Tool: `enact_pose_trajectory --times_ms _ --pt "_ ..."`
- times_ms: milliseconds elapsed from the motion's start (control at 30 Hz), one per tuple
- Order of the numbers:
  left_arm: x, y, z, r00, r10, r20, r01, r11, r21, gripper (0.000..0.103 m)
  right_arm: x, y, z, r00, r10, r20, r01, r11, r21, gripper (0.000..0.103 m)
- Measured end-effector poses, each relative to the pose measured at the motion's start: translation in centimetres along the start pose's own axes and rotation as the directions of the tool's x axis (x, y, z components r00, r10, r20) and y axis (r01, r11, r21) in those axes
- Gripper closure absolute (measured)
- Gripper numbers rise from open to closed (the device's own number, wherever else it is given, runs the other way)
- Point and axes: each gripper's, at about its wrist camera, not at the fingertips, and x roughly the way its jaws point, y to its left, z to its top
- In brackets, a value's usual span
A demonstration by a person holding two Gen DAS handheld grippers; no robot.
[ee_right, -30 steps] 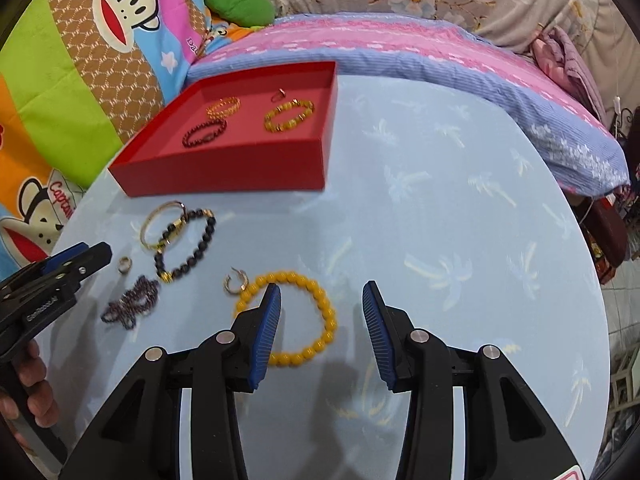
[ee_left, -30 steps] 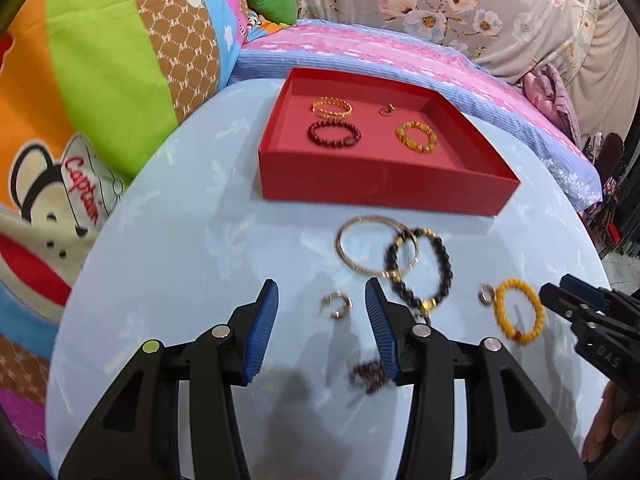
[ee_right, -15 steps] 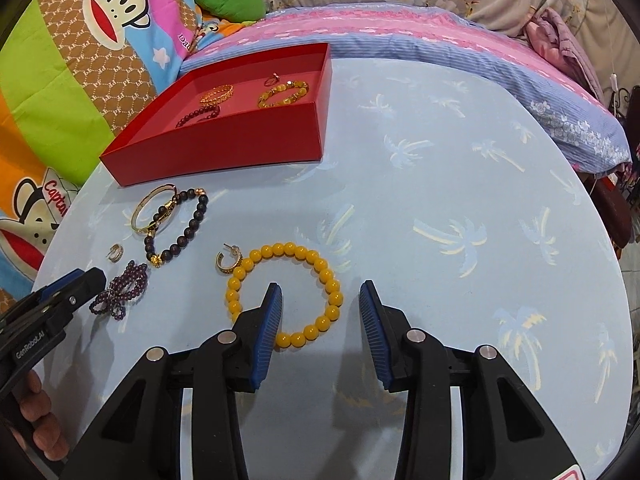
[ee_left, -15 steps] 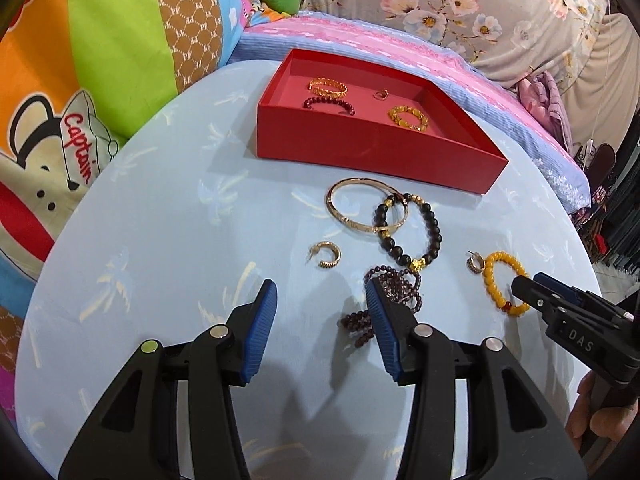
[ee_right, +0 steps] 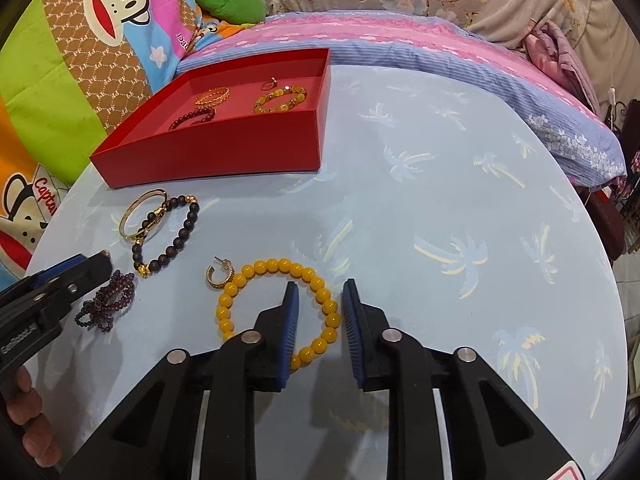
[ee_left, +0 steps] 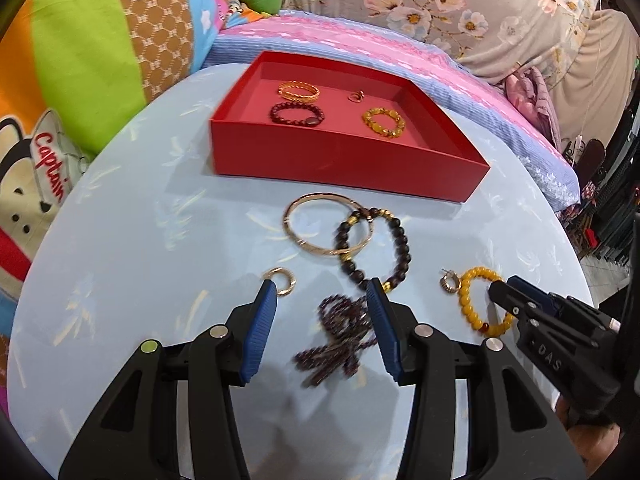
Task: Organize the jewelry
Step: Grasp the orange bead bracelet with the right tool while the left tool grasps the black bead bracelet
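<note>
Bracelets (ee_left: 370, 246) before tray (ee_left: 344, 162)

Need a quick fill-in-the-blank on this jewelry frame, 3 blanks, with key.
1. The right gripper straddles beads of the ____ bracelet.
2. The left gripper is open around the tangled ____ beads.
3. The gold bangle overlaps the dark bracelet on the table, in front of the ____ box.

Missing words: yellow; purple; red

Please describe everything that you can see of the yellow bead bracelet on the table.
The yellow bead bracelet is a ring of round, glossy yellow beads, one reddish, lying flat on the pale blue table. The open right hand-held gripper straddles its right side. A small gold hoop earring lies at its left edge.
</note>
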Motion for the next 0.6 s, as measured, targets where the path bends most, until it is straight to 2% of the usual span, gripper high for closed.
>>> enact_pose_trajectory --times_ms 100,267,333,467,500,567,600 --pt "1.0 -0.5 0.4 1.0 0.013 -0.001 -0.013 1.0 0.011 0.059 0.0 0.0 0.0 1.0 0.016 -0.004 -0.016 1.0 0.007 0.095" --pt "1.9 -1.3 1.2 0.999 0.036 0.011 -0.036 0.999 0.034 0.061 -0.1 0.1 -0.2 1.0 0.027 -0.007 -0.027 1.0 0.014 0.095" --pt "2.5 -1.4 1.4 1.0 0.03 -0.01 -0.029 0.999 0.038 0.064 -0.1 0.1 -0.2 0.999 0.035 -0.009 -0.035 0.999 0.019 0.095" --pt "2.9 -2.2 1.2 0.997 0.073 0.009 -0.074 0.993 0.09 0.065 0.0 -0.1 -0.2 0.999 0.047 -0.01 -0.047 0.998 0.029 0.095" --pt "2.9 -2.3 1.3 0.997 0.074 0.008 -0.075 0.993 0.095 0.067 0.0 -0.1 -0.2 0.999 0.05 -0.011 -0.05 0.998 0.032 0.095" --pt "3.0 -2.2 1.4 0.997 0.077 0.008 -0.078 0.993 0.093 0.078 0.0 -0.2 -0.1 0.998 0.058 -0.013 -0.058 0.998 0.038 0.095" --pt "3.0 -2.2 1.5 0.997 0.073 0.007 -0.074 0.993 0.089 0.088 0.0 -0.1 -0.1 0.998 0.061 -0.014 -0.06 0.997 0.039 0.095"
